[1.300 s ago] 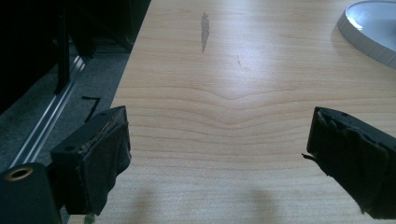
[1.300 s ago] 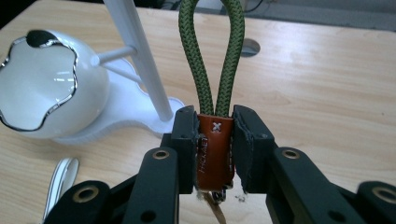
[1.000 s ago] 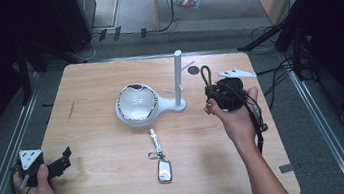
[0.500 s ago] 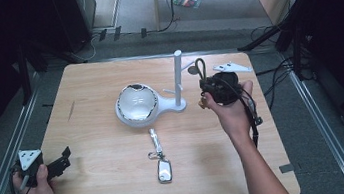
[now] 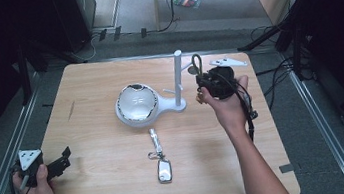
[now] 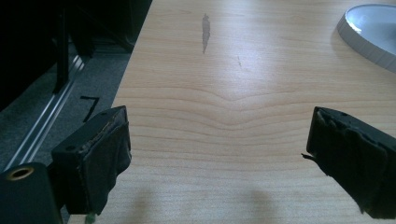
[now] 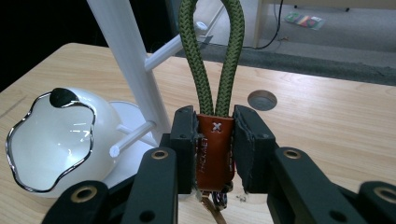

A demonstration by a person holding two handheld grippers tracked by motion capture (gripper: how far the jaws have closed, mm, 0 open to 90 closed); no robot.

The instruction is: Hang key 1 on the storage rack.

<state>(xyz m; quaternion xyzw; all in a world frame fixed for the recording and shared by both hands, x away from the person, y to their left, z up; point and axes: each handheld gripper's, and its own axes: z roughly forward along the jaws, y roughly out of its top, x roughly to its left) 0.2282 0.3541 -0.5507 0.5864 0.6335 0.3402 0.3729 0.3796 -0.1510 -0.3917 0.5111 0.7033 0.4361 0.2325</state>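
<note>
Green cord looped above a brown leather tab made up the keychain (image 7: 214,93) that the right gripper (image 7: 214,149) pinched beside the white stand (image 5: 178,78), so the floppy loop could have missed a peg (or caught the post and tipped it). The left gripper (image 5: 48,166) rested spread and empty at the table (image 5: 83,88) edge. I counted two keychains, the second (image 5: 160,159) lying flat, one stand and one bowl (image 5: 135,104).

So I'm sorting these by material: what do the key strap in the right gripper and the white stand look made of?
The strap's loop looks like braided olive cord, going by its woven pattern. Its tab looks like tan leather, matte, with a stitched cross and stamped lettering. The white stand seems to be smooth plastic or painted metal, hard to say which. Its bowl looks like glossy ceramic or plastic with a shiny metallic rim.
</note>
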